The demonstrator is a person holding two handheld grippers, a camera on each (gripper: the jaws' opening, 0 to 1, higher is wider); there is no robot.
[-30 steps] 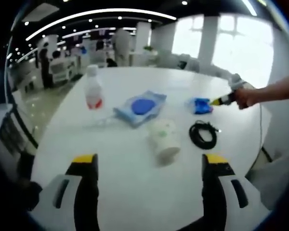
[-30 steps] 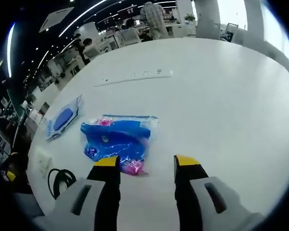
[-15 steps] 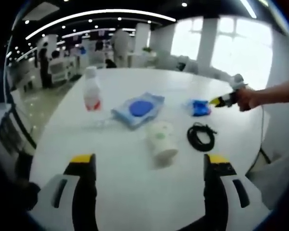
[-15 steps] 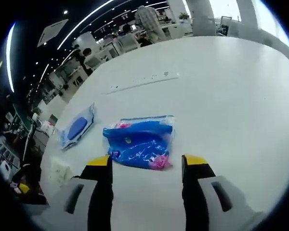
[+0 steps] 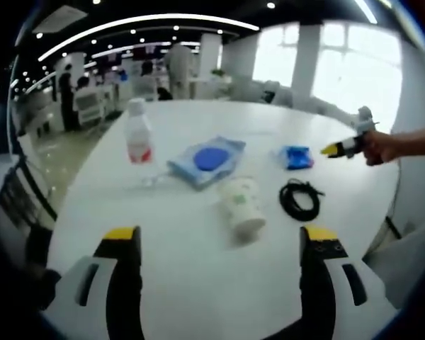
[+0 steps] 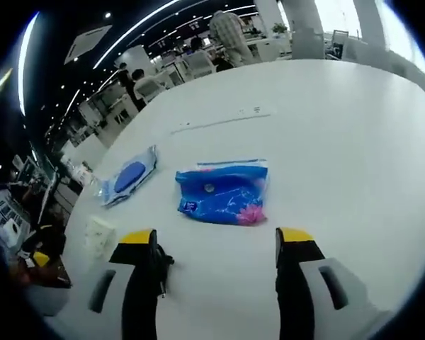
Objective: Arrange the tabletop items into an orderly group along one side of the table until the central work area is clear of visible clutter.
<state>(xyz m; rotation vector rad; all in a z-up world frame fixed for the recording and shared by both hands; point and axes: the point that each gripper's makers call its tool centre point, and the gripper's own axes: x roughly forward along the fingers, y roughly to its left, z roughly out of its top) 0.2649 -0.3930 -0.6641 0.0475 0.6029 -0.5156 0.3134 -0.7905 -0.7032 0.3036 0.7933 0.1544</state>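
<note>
**Five items scattered on the white table, both grippers wide and empty**

The blue pouch (image 6: 223, 195) lies flat on the white table (image 6: 354, 142), just ahead of the right gripper (image 6: 216, 244), whose yellow-tipped jaws stand wide apart with nothing between them. In the left gripper view the same pouch (image 5: 295, 156) sits toward the far right side of the table, and the right gripper (image 5: 338, 147) hangs beside it, apart from it, held by a person's hand (image 5: 384, 147).

Near the table's middle a blue wipes pack (image 5: 207, 160) lies flat, and just in front of it a paper cup (image 5: 242, 206) lies on its side. A coiled black cable (image 5: 298, 199) rests to the right of the cup, between the cup and the pouch. A clear plastic bottle (image 5: 137, 136) with a red label stands upright to the left of the wipes pack.

The left gripper (image 5: 216, 244) is set back from all of these, near the table's close edge, its jaws spread wide and holding nothing.

In the right gripper view the wipes pack (image 6: 129, 175) lies left of the pouch, and the cup (image 6: 99, 234) shows further left.
</note>
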